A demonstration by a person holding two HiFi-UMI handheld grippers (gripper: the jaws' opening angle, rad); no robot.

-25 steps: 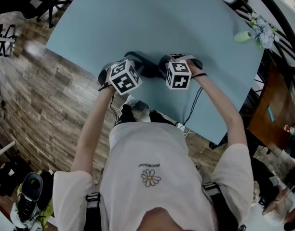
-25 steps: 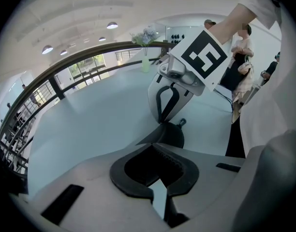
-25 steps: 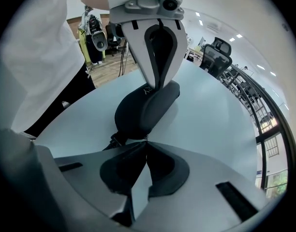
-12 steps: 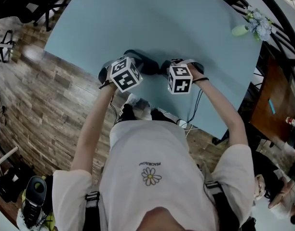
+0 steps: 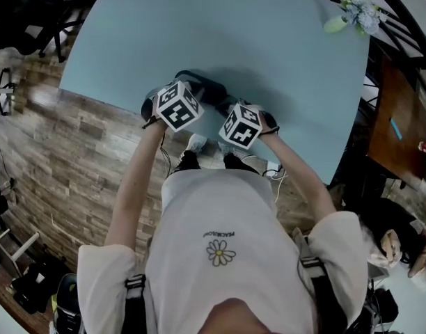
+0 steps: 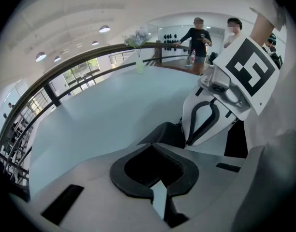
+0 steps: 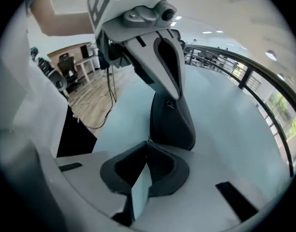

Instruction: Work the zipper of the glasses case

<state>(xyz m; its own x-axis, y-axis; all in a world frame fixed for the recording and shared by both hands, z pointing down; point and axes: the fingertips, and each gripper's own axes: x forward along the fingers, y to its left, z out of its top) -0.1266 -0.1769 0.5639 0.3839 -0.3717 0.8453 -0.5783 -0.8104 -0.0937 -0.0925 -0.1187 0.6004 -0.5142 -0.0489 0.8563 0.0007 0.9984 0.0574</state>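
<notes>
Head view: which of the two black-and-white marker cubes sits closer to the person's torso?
The right gripper's cube, lower in frame; the left gripper's cube sits higher, beside the dark glasses case.

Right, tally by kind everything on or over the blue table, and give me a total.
Glasses case: 1
Vase of flowers: 1
Handheld grippers: 2 (left gripper, right gripper)
Total: 4
</notes>
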